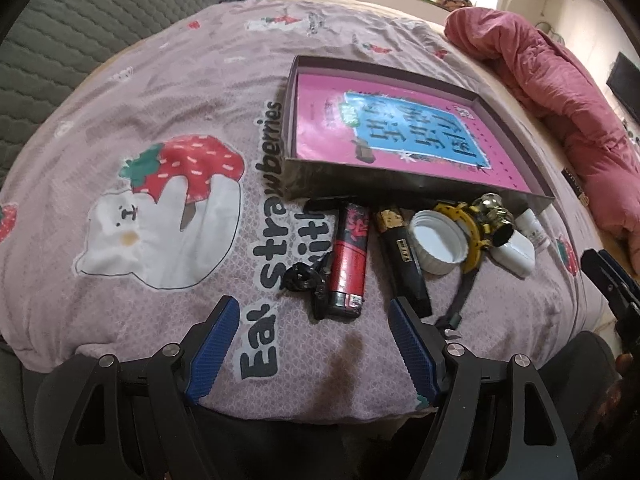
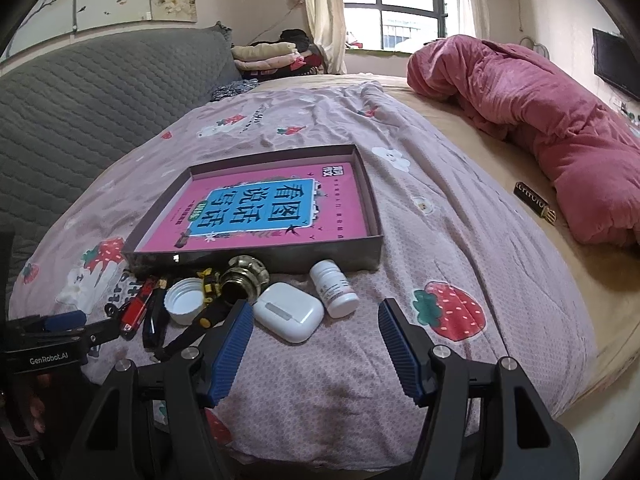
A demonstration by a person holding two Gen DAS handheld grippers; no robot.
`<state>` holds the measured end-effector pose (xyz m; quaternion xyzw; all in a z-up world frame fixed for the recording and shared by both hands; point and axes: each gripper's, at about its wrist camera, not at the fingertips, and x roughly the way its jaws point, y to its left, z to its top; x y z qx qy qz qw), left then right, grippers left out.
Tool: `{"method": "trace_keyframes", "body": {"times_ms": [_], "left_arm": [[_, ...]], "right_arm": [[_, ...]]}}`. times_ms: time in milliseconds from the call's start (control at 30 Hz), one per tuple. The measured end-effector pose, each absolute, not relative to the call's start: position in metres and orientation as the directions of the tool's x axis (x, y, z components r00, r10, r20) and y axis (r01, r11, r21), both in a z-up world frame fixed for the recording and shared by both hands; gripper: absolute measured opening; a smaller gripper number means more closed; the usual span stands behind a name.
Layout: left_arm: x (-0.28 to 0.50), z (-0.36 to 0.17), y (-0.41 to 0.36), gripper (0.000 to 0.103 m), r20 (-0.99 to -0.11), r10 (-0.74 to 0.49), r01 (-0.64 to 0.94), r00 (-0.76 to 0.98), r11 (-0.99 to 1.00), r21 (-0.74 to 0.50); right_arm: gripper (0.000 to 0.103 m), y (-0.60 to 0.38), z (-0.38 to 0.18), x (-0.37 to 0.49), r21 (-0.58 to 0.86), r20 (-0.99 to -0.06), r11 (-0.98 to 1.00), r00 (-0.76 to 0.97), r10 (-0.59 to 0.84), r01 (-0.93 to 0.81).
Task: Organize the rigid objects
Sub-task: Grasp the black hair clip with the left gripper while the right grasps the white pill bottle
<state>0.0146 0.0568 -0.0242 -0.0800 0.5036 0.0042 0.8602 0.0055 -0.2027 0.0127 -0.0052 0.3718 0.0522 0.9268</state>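
On the strawberry-print bed cover [image 1: 168, 92], a red lighter [image 1: 349, 258], black lighter [image 1: 404, 268], white cap [image 1: 438, 242] and white earbud case [image 2: 289, 311] lie before the shallow grey box [image 2: 256, 258]. Both the left gripper [image 1: 314, 344] and right gripper [image 2: 316, 340] hover with jaws spread wide, holding nothing.

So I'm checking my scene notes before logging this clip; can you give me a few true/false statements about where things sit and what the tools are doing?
1. The pink book lies inside the shallow box. True.
2. The white earbud case is inside the box. False: it lies on the bedspread in front of the box.
3. The left tool is shut on the red lighter. False: its jaws are open and the lighter lies free ahead of it.
4. The right tool is open and holds nothing. True.
5. The white bottle cap lies with its open side up. True.
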Motion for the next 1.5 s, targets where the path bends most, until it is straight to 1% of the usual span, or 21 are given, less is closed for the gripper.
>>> {"method": "trace_keyframes", "body": {"times_ms": [67,100,133,200,267,333,367,400,667,1000,1033,1100,1200,1367,1433,1500], "left_arm": [[0.02,-0.028,0.061,0.078,-0.872,-0.088,-0.097,0.482,0.984,-0.152],[0.022,-0.03,0.063,0.075,-0.874,-0.089,-0.103,0.478,0.982,-0.156],[0.024,-0.032,0.065,0.073,-0.877,-0.086,-0.113,0.474,0.981,-0.157],[0.025,-0.034,0.069,0.065,-0.88,-0.082,-0.128,0.468,0.979,-0.159],[0.025,-0.033,0.074,0.062,-0.879,-0.058,-0.146,0.474,0.979,-0.143],[0.028,-0.034,0.079,0.06,-0.878,-0.076,-0.151,0.473,0.975,-0.165],[0.028,-0.036,0.081,0.055,-0.878,-0.085,-0.151,0.47,0.973,-0.175],[0.029,-0.037,0.082,0.053,-0.879,-0.095,-0.15,0.468,0.971,-0.185],[0.035,-0.044,0.072,0.048,-0.882,-0.125,-0.103,0.455,0.976,-0.191],[0.043,-0.05,0.077,0.047,-0.872,-0.159,-0.112,0.464,0.965,-0.236],[0.044,-0.05,0.078,0.047,-0.871,-0.162,-0.114,0.464,0.964,-0.24],[0.043,-0.051,0.082,0.034,-0.874,-0.153,-0.129,0.46,0.963,-0.237],[0.043,-0.052,0.086,0.033,-0.874,-0.168,-0.134,0.457,0.958,-0.254],[0.043,-0.051,0.08,0.032,-0.878,-0.152,-0.107,0.453,0.969,-0.223],[0.044,-0.051,0.077,0.032,-0.88,-0.149,-0.097,0.451,0.972,-0.215],[0.044,-0.052,0.075,0.032,-0.881,-0.146,-0.093,0.45,0.973,-0.209]], "right_arm": [[0.064,-0.206,0.012,0.006,0.033,-0.692,0.995,0.716,0.091,-0.094],[0.064,-0.207,0.012,0.007,0.035,-0.694,0.995,0.715,0.09,-0.091],[0.064,-0.208,0.011,0.008,0.037,-0.695,0.995,0.713,0.089,-0.088],[0.064,-0.209,0.011,0.008,0.039,-0.697,0.996,0.712,0.086,-0.082],[0.064,-0.21,0.01,0.009,0.039,-0.698,0.996,0.711,0.085,-0.081],[0.064,-0.21,0.009,0.01,0.038,-0.7,0.996,0.709,0.084,-0.08],[0.064,-0.211,0.009,0.01,0.039,-0.701,0.996,0.708,0.084,-0.08],[0.064,-0.211,0.008,0.01,0.038,-0.702,0.996,0.707,0.083,-0.079],[0.064,-0.216,0.003,0.017,0.036,-0.71,0.997,0.701,0.071,-0.065],[0.064,-0.22,-0.007,0.03,0.021,-0.725,0.998,0.686,0.06,-0.064],[0.064,-0.221,-0.009,0.034,0.012,-0.732,0.998,0.679,0.052,-0.063],[0.064,-0.224,-0.012,0.039,0.016,-0.742,0.998,0.668,0.055,-0.064],[0.064,-0.226,-0.017,0.049,0.019,-0.757,0.997,0.65,0.063,-0.074],[0.064,-0.221,-0.025,0.064,-0.018,-0.766,0.994,0.641,0.056,-0.108],[0.062,-0.219,-0.03,0.07,-0.022,-0.772,0.992,0.632,0.06,-0.122],[0.056,-0.218,-0.034,0.074,-0.022,-0.779,0.99,0.623,0.069,-0.138]]}}
